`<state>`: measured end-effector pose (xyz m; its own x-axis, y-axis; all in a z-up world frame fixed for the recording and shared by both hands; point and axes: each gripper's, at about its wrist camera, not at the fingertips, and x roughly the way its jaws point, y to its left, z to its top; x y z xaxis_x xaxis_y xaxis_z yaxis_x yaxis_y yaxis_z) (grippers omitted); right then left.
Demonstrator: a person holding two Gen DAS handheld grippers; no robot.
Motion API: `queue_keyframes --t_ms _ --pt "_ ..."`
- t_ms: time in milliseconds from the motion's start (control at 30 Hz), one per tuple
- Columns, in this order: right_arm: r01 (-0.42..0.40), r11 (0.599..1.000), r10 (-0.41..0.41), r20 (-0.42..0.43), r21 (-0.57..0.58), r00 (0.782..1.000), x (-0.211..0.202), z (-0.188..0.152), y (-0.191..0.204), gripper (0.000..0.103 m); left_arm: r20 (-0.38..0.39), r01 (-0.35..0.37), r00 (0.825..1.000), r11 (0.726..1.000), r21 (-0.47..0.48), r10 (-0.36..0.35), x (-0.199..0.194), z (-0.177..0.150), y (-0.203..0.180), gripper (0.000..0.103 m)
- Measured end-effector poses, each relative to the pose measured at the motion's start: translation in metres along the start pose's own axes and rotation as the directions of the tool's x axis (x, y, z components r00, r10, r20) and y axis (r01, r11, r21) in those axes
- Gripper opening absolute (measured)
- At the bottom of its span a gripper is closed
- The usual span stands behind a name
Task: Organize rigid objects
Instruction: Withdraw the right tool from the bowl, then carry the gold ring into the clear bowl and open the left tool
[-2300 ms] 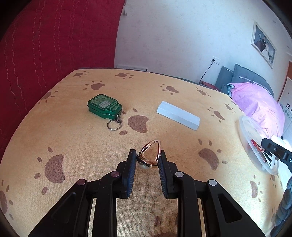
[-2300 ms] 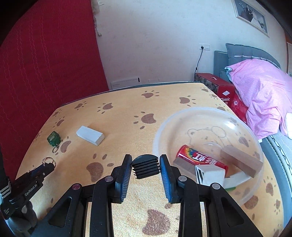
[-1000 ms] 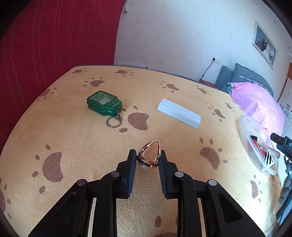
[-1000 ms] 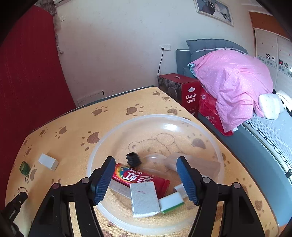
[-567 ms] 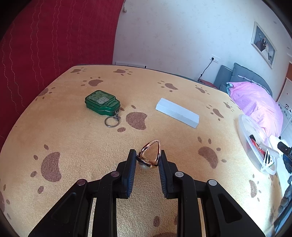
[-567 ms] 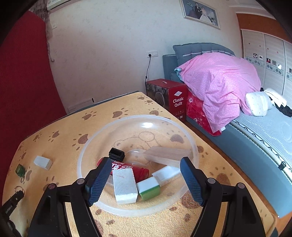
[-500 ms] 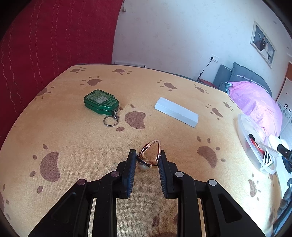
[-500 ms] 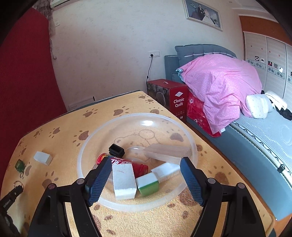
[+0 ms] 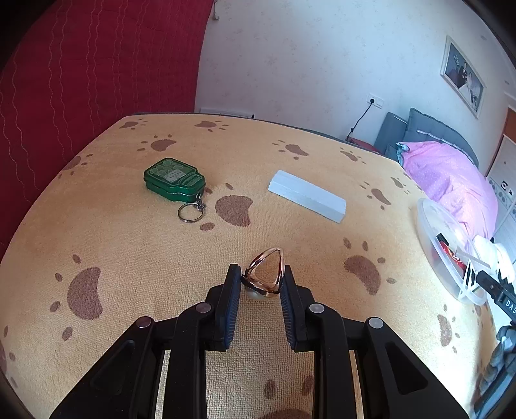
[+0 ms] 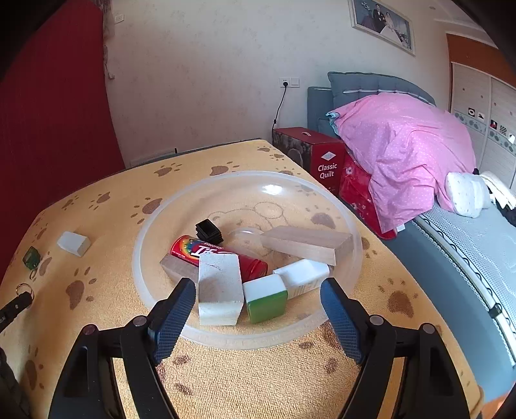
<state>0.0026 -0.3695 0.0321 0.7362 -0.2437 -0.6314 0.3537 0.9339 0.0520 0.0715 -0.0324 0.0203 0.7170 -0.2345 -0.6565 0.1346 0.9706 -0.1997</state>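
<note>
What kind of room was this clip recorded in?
Most likely a home bedroom: a bed with a pink quilt, a framed portrait on the wall, and a table under a paw-print cloth.

A desk (image 9: 129, 258) covered in orange paw-print cloth carries a green metal keychain tin (image 9: 174, 179), a white rectangular block (image 9: 307, 195) well apart from it, and a clear round plastic bowl (image 10: 161, 309) near the right edge.

Beyond my paw-print tablecloth (image 10: 106, 206), a red curtain (image 9: 80, 71) hangs left, a framed photo (image 10: 382, 22) tops the pale wall, and a pink quilt (image 10: 396, 145) covers the bed at right.
</note>
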Motion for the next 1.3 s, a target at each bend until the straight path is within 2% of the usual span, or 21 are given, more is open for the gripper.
queue_keyframes --t_ms 233,567,900,1133,1300 --pt "0.019 0.999 -0.019 0.006 0.035 1.0 0.002 0.001 -0.012 0.088 -0.001 0.007 1.0 1.0 -0.004 -0.007 -0.001 0.001 -0.001 0.024" --pt "-0.023 0.998 0.02 0.054 0.058 0.998 -0.007 -0.002 -0.012 0.088 -0.005 0.064 0.998 0.998 0.022 -0.064 -0.015 0.004 -0.029 0.025" --pt "0.005 0.994 -0.019 0.127 0.109 0.992 -0.014 -0.005 -0.02 0.089 -0.03 0.16 0.987 0.981 0.111 -0.157 -0.016 0.016 -0.091 0.025" --pt "0.006 0.99 -0.028 0.154 0.141 0.988 -0.016 -0.01 -0.024 0.09 -0.071 0.247 0.969 0.956 0.156 -0.239 -0.005 0.025 -0.137 0.025" --pt "-0.003 0.99 -0.025 0.195 0.138 0.981 -0.022 -0.012 -0.022 0.094 -0.092 0.277 0.96 0.938 0.21 -0.263 0.004 0.029 -0.169 0.025"
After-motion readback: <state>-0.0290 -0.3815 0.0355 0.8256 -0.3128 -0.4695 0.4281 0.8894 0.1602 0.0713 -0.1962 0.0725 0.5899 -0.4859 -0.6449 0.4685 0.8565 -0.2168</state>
